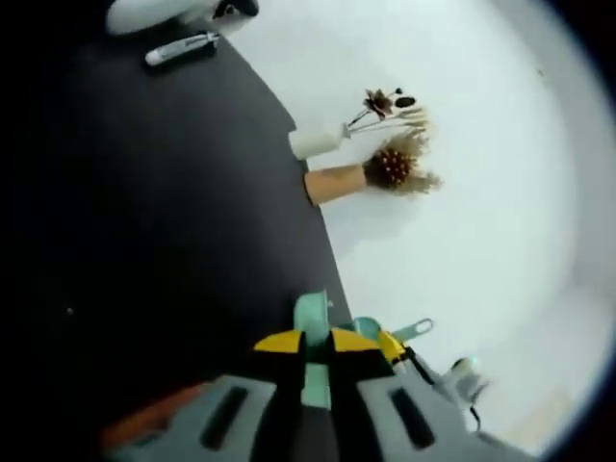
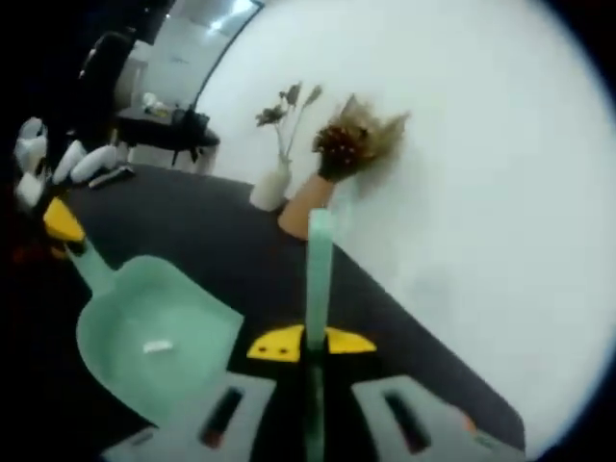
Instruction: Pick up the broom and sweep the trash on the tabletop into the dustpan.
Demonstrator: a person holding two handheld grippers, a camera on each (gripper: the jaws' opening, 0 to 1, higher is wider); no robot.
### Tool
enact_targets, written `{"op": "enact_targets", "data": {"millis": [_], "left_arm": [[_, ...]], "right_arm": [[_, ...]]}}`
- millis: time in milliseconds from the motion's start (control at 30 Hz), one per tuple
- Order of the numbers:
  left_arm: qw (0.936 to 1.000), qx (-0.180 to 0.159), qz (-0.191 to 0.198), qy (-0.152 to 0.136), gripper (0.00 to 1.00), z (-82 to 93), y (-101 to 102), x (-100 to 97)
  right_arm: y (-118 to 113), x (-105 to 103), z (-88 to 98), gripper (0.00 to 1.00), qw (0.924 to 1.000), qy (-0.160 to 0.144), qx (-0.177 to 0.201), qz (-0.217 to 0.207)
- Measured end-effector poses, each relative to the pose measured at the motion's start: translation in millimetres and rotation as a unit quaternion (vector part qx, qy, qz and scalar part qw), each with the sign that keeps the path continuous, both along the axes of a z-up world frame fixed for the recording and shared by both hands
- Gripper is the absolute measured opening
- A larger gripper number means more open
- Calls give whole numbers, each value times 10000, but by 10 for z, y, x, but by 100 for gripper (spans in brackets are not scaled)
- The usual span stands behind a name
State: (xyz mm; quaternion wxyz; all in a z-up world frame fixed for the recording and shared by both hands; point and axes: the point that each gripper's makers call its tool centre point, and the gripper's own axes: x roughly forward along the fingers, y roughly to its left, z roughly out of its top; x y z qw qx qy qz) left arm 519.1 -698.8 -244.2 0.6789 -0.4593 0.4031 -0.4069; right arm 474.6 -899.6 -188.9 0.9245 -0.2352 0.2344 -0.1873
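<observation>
My right gripper (image 2: 310,345) pinches the thin green broom (image 2: 319,265) handle, low in the middle. My left gripper (image 1: 316,342) squeezes the dustpan (image 2: 154,337) handle at the bottom. The dustpan sits lower left on the black table (image 2: 231,236), a white scrap (image 2: 157,346) inside.

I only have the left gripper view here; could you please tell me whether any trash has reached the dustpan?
Observer: Yes, the right gripper view shows one small white scrap lying in the green dustpan.
Operator: Thank you. Is the right hand-held gripper holding the broom?
Observer: Its jaws are closed on a green handle that rises straight between them; the bristles are out of sight.
Operator: Where is the dustpan relative to it?
Observer: Left of that handle in that view, over the black tabletop.
</observation>
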Motion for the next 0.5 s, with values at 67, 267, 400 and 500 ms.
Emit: {"op": "enact_targets", "data": {"millis": [67,267,400,500], "left_arm": [[10000,0,-37,-8,9,2,-21,-20],[10000,-42,-19,65,9,-47,-17,-17],[9999,-69,-16,126,9,-70,-24,89],[9999,-77,-11,126,9,-63,-28,99]], "right_arm": [[124,51,15,6,9998,48,-158,123],[789,169,167,6,9916,-290,733,1022],[803,82,413,6,9901,-588,710,1060],[647,5,419,6,9961,-431,249,732]]}}
